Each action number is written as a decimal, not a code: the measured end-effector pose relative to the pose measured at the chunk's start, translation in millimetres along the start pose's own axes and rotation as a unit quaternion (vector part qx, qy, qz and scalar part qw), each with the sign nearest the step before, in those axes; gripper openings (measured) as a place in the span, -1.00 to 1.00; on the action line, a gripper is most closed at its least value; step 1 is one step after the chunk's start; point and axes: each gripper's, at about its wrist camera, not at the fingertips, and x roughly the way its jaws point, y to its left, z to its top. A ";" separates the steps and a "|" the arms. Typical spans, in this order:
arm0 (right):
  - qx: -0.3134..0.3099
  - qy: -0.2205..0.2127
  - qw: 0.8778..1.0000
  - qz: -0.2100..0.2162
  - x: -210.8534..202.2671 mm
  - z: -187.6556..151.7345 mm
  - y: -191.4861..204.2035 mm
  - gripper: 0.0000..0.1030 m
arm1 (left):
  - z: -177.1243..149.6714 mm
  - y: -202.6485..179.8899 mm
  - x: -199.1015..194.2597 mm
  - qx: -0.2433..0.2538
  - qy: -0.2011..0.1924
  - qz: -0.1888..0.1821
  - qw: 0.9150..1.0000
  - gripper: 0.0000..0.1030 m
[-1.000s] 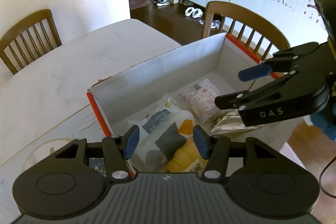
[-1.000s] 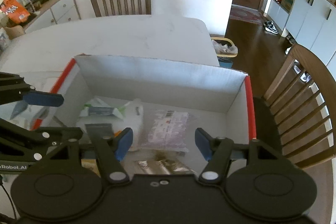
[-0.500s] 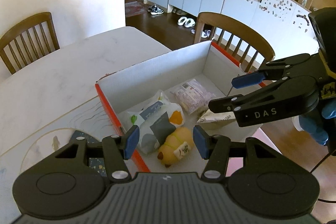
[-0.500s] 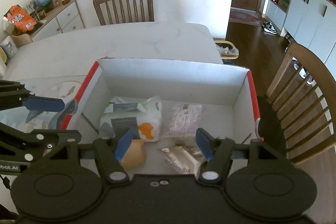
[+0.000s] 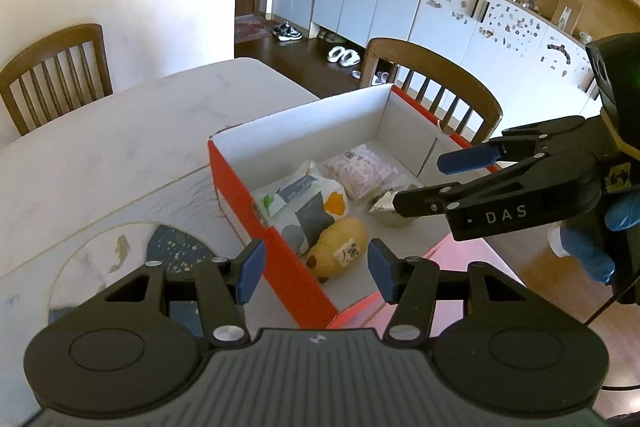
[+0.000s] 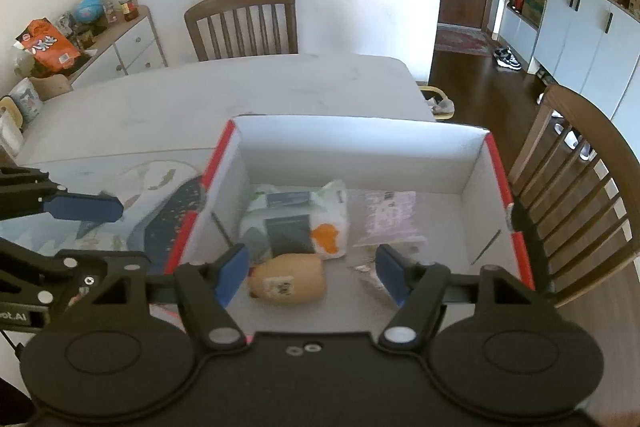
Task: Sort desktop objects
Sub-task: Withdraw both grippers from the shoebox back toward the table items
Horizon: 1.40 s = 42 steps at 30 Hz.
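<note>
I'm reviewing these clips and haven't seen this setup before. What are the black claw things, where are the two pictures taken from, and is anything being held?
No robot here: a person holds a two-finger gripper in each hand, each carrying a camera that looks along its fingers. The left gripper fills the bottom of its own view, where the right gripper reaches in from the side. Both hover over a red-edged cardboard box on a pale table. Inside lie a yellow plush toy, a white printed bag, a pink packet and a foil packet. Neither gripper holds anything; the right one's jaws are opening.
</note>
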 end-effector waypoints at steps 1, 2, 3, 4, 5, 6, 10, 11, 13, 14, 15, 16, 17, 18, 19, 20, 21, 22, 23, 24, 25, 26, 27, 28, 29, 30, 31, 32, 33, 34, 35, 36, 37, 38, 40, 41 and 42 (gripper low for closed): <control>0.000 -0.001 1.000 0.000 -0.8 -0.7 4.3 0.36 | -2.6 1.5 -2.4 -0.001 0.000 -0.001 1.000 0.07; 0.000 -0.001 1.000 0.001 -2.1 -1.4 8.2 0.36 | -5.3 3.4 -5.1 -0.002 -0.001 -0.002 1.000 0.07; 0.000 -0.002 1.000 0.002 -2.8 -2.2 12.3 0.36 | -7.7 4.8 -7.6 -0.003 -0.003 -0.003 1.000 0.07; 0.001 -0.003 1.000 0.002 -4.2 -3.4 16.9 0.36 | -10.6 6.7 -10.8 -0.003 -0.004 -0.004 1.000 0.07; 0.001 -0.004 1.000 0.003 -5.1 -4.6 21.1 0.37 | -13.5 8.8 -13.9 -0.004 -0.005 -0.005 1.000 0.07; 0.001 -0.005 1.000 0.004 -5.8 -5.9 24.6 0.37 | -16.1 10.7 -17.0 -0.004 -0.006 -0.005 1.000 0.07; 0.002 -0.008 1.000 0.006 -8.4 -11.0 43.2 0.38 | -28.5 19.6 -31.9 -0.005 -0.014 -0.002 1.000 0.07; 0.001 -0.009 1.000 0.007 -9.2 -12.0 49.0 0.38 | -31.8 21.9 -36.1 -0.005 -0.016 -0.001 1.000 0.07; 0.000 -0.012 1.000 0.009 -11.3 -14.6 58.5 0.39 | -39.3 28.1 -44.8 -0.007 -0.020 0.000 1.000 0.10; -0.002 -0.014 1.000 0.012 -13.0 -16.8 65.6 0.39 | -43.9 31.9 -49.2 -0.011 -0.021 0.000 1.000 0.18; -0.005 -0.016 1.000 0.014 -14.5 -19.2 71.5 0.39 | -48.4 35.3 -53.5 -0.014 -0.022 -0.001 1.000 0.20; -0.008 -0.019 1.000 0.017 -15.9 -21.3 77.4 0.40 | -52.7 38.1 -57.3 -0.017 -0.023 -0.001 1.000 0.20; -0.012 -0.022 1.000 0.019 -17.4 -24.2 83.4 0.42 | -56.9 41.2 -60.7 -0.020 -0.024 -0.002 1.000 0.20; -0.014 -0.023 0.999 0.020 -18.4 -26.6 89.2 0.42 | -61.6 44.6 -64.1 -0.024 -0.024 -0.001 0.999 0.20; -0.015 -0.022 0.999 0.022 -18.9 -28.4 94.7 0.42 | -65.8 47.7 -67.5 -0.026 -0.023 0.000 0.999 0.20; -0.016 -0.023 0.999 0.025 -19.2 -30.6 101.5 0.42 | -70.6 50.4 -71.1 -0.027 -0.024 0.000 0.999 0.20; -0.016 -0.024 0.999 0.026 -20.0 -32.5 106.0 0.42 | -75.0 53.3 -74.6 -0.028 -0.024 0.001 0.999 0.20; -0.017 -0.025 0.999 0.027 -20.9 -34.5 111.9 0.42 | -78.7 55.9 -77.9 -0.030 -0.024 0.003 0.999 0.21; -0.019 -0.026 0.999 0.030 -21.7 -36.8 117.4 0.43 | -81.7 57.9 -80.8 -0.031 -0.025 0.003 0.999 0.22; -0.021 -0.026 0.999 0.033 -22.4 -38.6 123.1 0.44 | -85.3 60.5 -84.2 -0.032 -0.025 0.003 0.999 0.23; -0.023 -0.027 0.999 0.034 -23.2 -40.4 129.8 0.45 | -88.6 62.9 -87.5 -0.033 -0.026 0.002 0.999 0.23; -0.025 -0.028 0.999 0.034 -23.9 -41.9 135.2 0.46 | -91.6 65.2 -90.6 -0.035 -0.027 0.003 0.999 0.23; -0.026 -0.029 0.999 0.036 -24.5 -43.7 140.7 0.46 | -93.6 67.3 -92.8 -0.036 -0.028 0.003 0.999 0.23; -0.026 -0.028 0.999 0.038 -24.9 -45.5 145.1 0.46 | -95.6 69.7 -95.5 -0.037 -0.029 0.003 0.999 0.23; -0.028 -0.028 0.998 0.040 -25.2 -46.9 150.6 0.46 | -98.2 71.4 -98.5 -0.038 -0.031 0.004 0.999 0.23; -0.030 -0.027 0.998 0.042 -25.4 -47.9 154.9 0.47 | -100.7 73.2 -101.3 -0.038 -0.032 0.005 0.999 0.24; -0.031 -0.028 0.998 0.042 -25.4 -48.9 159.0 0.47 | -103.5 75.2 -104.2 -0.039 -0.034 0.006 0.999 0.24; -0.033 -0.028 0.998 0.042 -25.3 -50.0 163.9 0.49 | -106.1 77.1 -106.3 -0.039 -0.035 0.007 0.999 0.24; -0.034 -0.029 0.998 0.043 -25.3 -50.8 167.8 0.50 | -108.9 79.7 -108.9 -0.041 -0.036 0.008 0.998 0.25; -0.035 -0.030 0.998 0.042 -25.5 -51.9 171.7 0.51 | -111.8 82.3 -111.4 -0.042 -0.038 0.009 0.998 0.27; -0.036 -0.031 0.998 0.043 -25.5 -52.6 175.1 0.52 | -114.7 84.5 -113.7 -0.043 -0.039 0.011 0.998 0.30; -0.036 -0.032 0.998 0.045 -25.0 -52.8 178.6 0.52 | -117.8 87.4 -116.3 -0.045 -0.041 0.013 0.998 0.31; -0.035 -0.032 0.998 0.046 -24.5 -53.2 182.3 0.53 | -120.3 89.3 -118.5 -0.045 -0.042 0.015 0.998 0.32; -0.035 -0.033 0.998 0.047 -24.1 -54.1 185.8 0.54 | -123.0 92.0 -121.2 -0.046 -0.045 0.017 0.998 0.35; -0.037 -0.033 0.998 0.050 -22.5 -55.3 193.0 0.55 | -128.1 98.3 -125.7 -0.052 -0.047 0.019 0.997 0.41; -0.038 -0.033 0.997 0.052 -21.6 -56.3 197.1 0.56 | -130.5 101.1 -127.6 -0.055 -0.048 0.020 0.997 0.43; -0.039 -0.032 0.997 0.054 -21.0 -56.8 199.9 0.56 | -133.6 104.3 -129.4 -0.057 -0.050 0.021 0.997 0.45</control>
